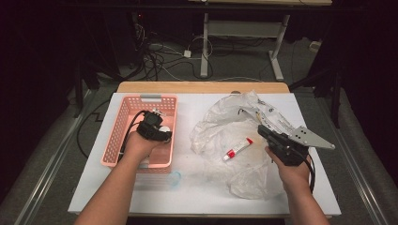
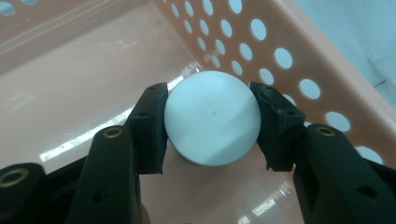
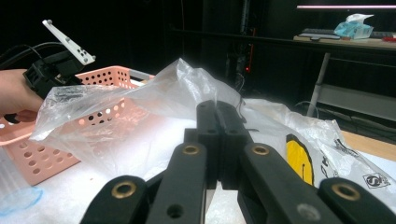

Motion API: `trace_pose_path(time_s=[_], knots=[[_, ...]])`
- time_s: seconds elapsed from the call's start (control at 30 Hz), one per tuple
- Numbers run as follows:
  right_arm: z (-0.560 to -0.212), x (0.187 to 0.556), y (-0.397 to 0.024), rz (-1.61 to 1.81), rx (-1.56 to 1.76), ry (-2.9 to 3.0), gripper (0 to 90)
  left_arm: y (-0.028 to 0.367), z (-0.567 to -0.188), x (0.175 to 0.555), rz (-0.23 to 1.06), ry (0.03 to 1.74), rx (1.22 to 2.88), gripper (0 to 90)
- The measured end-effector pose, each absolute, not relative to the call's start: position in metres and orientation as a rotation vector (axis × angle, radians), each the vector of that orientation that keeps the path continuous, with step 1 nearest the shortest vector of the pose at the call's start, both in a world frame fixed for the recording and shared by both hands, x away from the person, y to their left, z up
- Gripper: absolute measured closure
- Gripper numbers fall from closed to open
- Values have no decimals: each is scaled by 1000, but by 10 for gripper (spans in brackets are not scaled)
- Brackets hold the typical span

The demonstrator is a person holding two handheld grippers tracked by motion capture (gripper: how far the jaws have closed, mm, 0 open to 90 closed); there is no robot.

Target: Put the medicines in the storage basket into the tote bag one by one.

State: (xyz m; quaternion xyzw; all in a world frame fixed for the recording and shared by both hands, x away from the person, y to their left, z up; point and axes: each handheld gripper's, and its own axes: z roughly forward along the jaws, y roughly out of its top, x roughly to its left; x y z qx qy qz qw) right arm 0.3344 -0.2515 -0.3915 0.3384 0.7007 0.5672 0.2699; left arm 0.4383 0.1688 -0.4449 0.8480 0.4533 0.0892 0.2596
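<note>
Item 1: left gripper (image 2: 211, 122), lower half of the left gripper view, 2 black jaws rising from the bottom edge. Their pads flank a white round cap (image 2: 212, 116), touching its left and right sides; the jaws are grasping it.

Item 2: white round cap, centre of frame. Smooth, matte, domed, with a tiny dimple in the middle; a darker rim shows beneath its lower edge. It sits inside the pink perforated basket (image 2: 289, 37), over the glossy floor and near the holed wall at upper right.

Item 3: right gripper (image 3: 218, 121), bottom centre of the right gripper view, jaws clenched together on the edge of a clear plastic bag (image 3: 140, 107).

Item 4: red-capped white tube (image 1: 237, 149), centre of the high view, lying on the bag.
</note>
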Motion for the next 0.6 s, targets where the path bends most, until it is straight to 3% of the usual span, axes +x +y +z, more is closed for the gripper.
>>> trace_pose_path(time_s=[0.6], knots=[[-390, 334, -252, 1529, 899, 1884, 900, 181, -412, 410, 307, 1175, 2146, 484]])
